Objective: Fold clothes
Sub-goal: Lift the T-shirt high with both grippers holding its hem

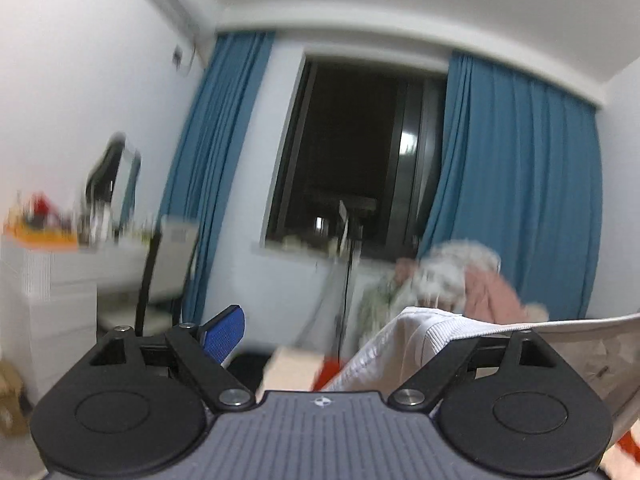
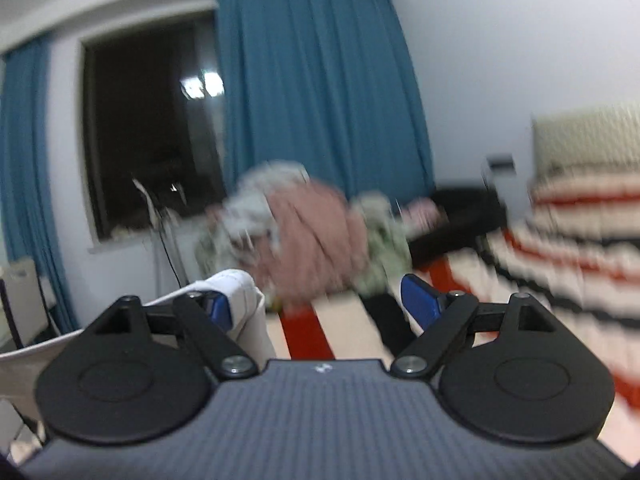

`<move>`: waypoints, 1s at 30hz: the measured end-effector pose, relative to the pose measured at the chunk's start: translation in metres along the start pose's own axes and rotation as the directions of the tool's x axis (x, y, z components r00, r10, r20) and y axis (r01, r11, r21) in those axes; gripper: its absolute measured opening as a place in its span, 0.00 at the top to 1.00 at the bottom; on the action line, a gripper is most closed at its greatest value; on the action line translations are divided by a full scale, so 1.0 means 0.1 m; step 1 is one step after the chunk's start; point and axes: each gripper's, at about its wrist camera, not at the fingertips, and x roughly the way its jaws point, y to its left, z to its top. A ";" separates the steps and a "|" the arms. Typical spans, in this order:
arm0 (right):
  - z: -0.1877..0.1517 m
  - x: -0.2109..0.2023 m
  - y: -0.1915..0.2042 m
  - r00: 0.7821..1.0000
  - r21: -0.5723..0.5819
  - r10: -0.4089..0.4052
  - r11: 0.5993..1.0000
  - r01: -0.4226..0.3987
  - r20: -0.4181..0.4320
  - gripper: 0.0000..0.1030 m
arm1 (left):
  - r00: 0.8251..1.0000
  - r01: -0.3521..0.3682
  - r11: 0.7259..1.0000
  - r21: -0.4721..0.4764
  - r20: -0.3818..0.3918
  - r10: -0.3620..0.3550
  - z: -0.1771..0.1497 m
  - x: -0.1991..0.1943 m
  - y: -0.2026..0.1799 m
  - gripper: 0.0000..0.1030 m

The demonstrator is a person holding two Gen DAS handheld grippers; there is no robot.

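A: Blue curtains [image 1: 520, 184] hang on both sides of a dark window [image 1: 356, 152]; what lies below them?

B: A blurred pile of pink and grey clothes [image 2: 304, 232] sits at the far end of a bed with a red, cream and black striped cover [image 2: 560, 240].

A: And the garment?

B: A white ribbed knit garment [image 1: 400, 344] is stretched between both tools. It drapes over the right finger of the left gripper [image 1: 332, 336], whose jaws stand wide; its blue pad [image 1: 222, 334] is bare.

A: The other one?

B: The right gripper [image 2: 320, 304] is wide too, the white cloth wrapped around its left finger [image 2: 220, 304].
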 end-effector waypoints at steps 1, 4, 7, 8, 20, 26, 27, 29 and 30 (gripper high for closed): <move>0.24 -0.03 0.05 0.999 -0.012 0.021 1.000 -0.020 0.027 0.18 | 0.999 0.000 1.000 0.010 0.037 0.000 0.23 -0.04 -0.02 0.15; 0.89 -0.13 0.07 0.992 -0.010 0.087 0.996 -0.087 0.094 0.18 | 0.992 0.005 1.000 0.011 0.123 -0.006 0.98 -0.18 -0.05 0.15; 1.52 -0.40 0.12 0.974 -0.012 0.145 0.989 -0.145 0.174 0.18 | 0.976 0.017 1.000 0.014 0.215 -0.020 1.72 -0.40 -0.07 0.14; 1.73 -0.50 0.13 0.966 -0.011 0.164 0.986 -0.165 0.199 0.18 | 0.970 0.025 1.000 0.014 0.243 -0.027 1.95 -0.49 -0.07 0.14; 3.11 -1.13 0.04 0.890 -0.095 0.282 0.959 -0.266 0.358 0.17 | 0.934 0.131 0.991 0.030 0.331 -0.134 3.31 -1.23 -0.23 0.08; 2.51 -0.57 0.00 0.936 -0.116 0.292 0.955 -0.273 0.196 0.17 | 0.964 0.159 0.986 0.042 0.210 -0.165 2.45 -0.69 -0.23 0.07; 2.35 -0.43 0.01 0.945 -0.117 0.286 0.956 -0.270 0.160 0.17 | 0.970 0.163 0.986 0.038 0.176 -0.167 2.21 -0.53 -0.22 0.07; 2.02 -0.08 0.07 0.961 -0.120 0.266 0.959 -0.255 0.079 0.17 | 0.983 0.153 0.988 0.033 0.095 -0.156 1.74 -0.12 -0.24 0.07; 1.85 0.12 0.10 0.967 -0.118 0.253 0.962 -0.247 0.037 0.17 | 0.988 0.143 0.989 0.030 0.052 -0.145 1.53 0.10 -0.26 0.07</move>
